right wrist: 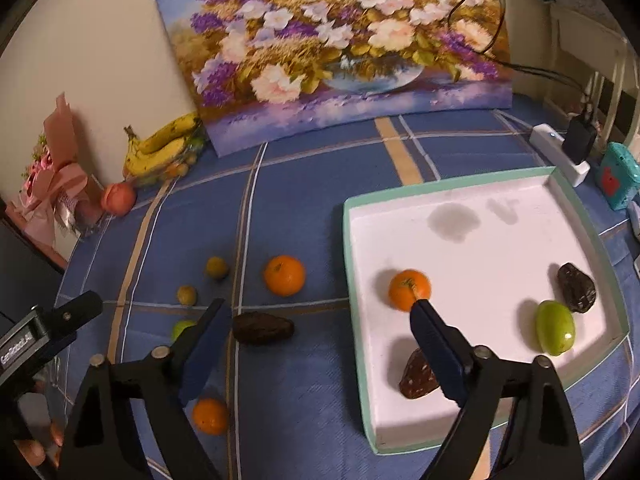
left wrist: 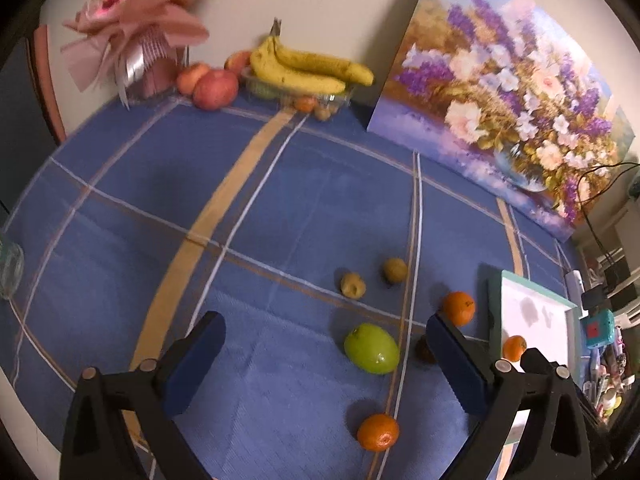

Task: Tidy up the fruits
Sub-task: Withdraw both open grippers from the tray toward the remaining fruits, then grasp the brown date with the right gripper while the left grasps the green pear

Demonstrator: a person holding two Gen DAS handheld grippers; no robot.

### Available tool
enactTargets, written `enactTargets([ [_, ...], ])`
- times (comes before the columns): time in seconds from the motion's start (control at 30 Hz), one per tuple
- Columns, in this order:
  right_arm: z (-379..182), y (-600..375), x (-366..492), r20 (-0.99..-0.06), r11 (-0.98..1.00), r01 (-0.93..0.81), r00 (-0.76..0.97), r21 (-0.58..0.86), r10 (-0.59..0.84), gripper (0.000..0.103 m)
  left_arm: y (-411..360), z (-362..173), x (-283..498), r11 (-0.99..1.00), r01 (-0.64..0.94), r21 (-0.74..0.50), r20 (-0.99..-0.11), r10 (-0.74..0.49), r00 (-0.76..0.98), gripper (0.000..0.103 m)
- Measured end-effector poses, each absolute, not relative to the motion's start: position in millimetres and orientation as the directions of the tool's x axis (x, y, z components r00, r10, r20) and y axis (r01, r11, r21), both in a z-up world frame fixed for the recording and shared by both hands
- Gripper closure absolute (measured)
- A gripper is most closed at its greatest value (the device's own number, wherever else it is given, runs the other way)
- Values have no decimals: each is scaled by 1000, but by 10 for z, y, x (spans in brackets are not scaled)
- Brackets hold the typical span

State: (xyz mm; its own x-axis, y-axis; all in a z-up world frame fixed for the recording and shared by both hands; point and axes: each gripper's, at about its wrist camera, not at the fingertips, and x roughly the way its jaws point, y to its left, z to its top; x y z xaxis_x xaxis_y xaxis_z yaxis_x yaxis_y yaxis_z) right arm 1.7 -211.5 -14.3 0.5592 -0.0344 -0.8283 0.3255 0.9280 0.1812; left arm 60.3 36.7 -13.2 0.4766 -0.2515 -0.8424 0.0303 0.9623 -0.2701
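Hovering left gripper (left wrist: pixel 326 330) jaws wide, empty | right gripper (right wrist: pixel 322 314) jaws wide, empty, over tray (right wrist: pixel 460 240) edge

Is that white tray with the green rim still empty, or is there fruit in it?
Not empty. The tray holds four pieces: an orange, a green fruit and two dark brown ones. Much of its white floor is bare.
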Motion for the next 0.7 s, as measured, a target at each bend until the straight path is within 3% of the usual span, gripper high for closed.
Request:
enactTargets([
  [0.33, -363, -1978, 171, -860, 937, 279, 509, 211, 43, 25, 417, -458, 831, 960, -75, -271, -887, -219, 407, 4],
  [0.7, -690, -1790, 418, -903, 950, 243, 422, 195, 78, 25, 512, -637, 972, 951, -152, -268, -900, -192, 391, 4],
])
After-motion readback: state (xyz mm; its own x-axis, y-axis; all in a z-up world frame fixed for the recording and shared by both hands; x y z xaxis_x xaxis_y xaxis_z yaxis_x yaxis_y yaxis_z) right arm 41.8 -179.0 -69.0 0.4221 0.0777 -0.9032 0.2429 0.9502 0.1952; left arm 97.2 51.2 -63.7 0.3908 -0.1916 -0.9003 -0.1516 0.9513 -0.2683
